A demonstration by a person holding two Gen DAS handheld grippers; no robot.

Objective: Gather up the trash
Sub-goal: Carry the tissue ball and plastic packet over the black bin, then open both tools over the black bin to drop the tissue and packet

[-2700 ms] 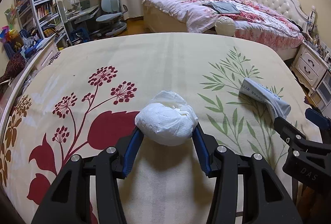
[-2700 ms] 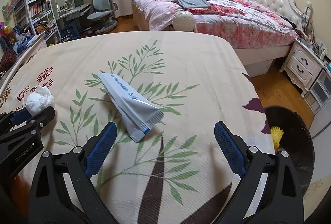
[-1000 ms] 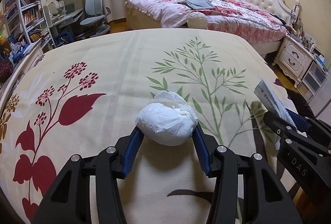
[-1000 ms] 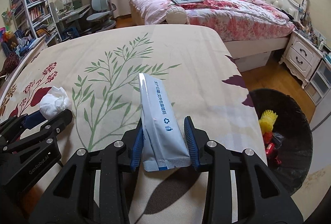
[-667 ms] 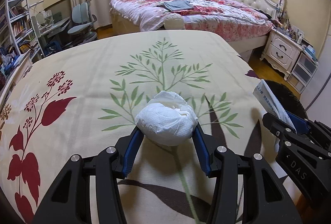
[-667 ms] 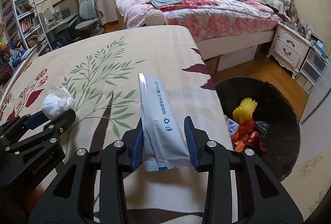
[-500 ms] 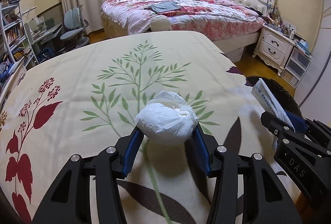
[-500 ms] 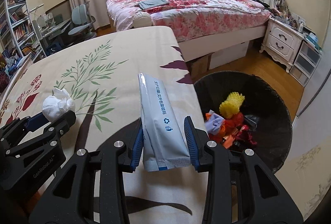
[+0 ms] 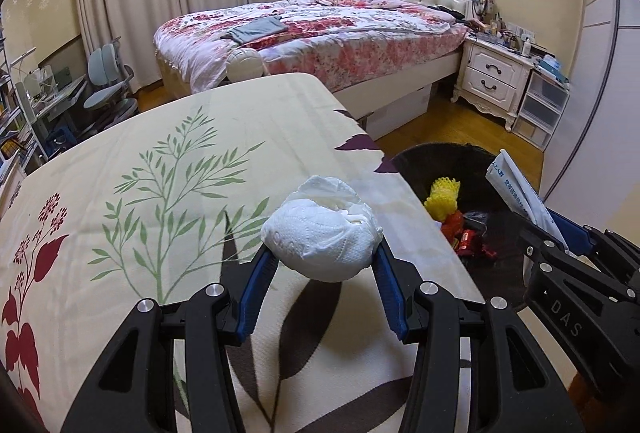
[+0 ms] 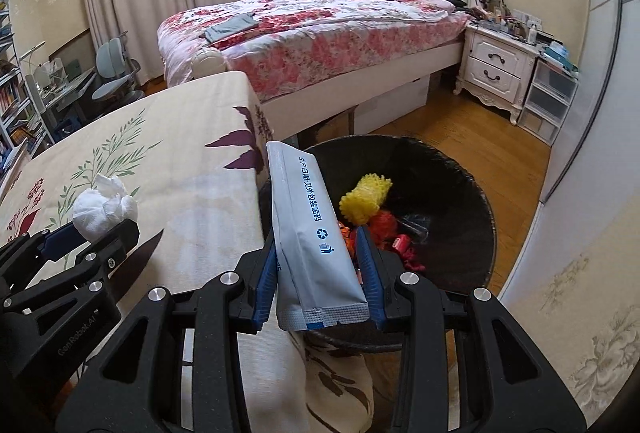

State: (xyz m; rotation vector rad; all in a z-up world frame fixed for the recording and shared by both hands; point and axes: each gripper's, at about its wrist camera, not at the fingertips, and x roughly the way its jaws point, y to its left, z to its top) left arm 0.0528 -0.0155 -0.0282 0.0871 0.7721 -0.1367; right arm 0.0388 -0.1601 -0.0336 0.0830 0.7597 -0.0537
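Note:
My left gripper (image 9: 322,265) is shut on a crumpled white tissue ball (image 9: 320,237), carried above the right edge of the floral bedspread (image 9: 160,173). Over the near rim of the black trash bin (image 10: 472,193), my right gripper (image 10: 316,265) is shut on a grey-white foil packet (image 10: 308,221) with blue print. The bin holds a yellow foam net (image 10: 366,197) and red scraps. In the left wrist view the packet (image 9: 516,193) and the bin (image 9: 440,157) show at the right. The tissue ball (image 10: 104,209) also shows at the left of the right wrist view.
A second bed with a pink floral quilt (image 9: 320,29) stands behind. White nightstand (image 9: 492,73) and plastic drawers (image 9: 540,109) sit at the right on wooden floor (image 10: 480,129). A desk and chair (image 9: 108,89) stand by the curtains. A pale wall panel (image 10: 580,253) is right of the bin.
Both grippers have travelled right across the bedspread with their loads. The trash bin has come fully into view, and the packet now hangs over its rim.

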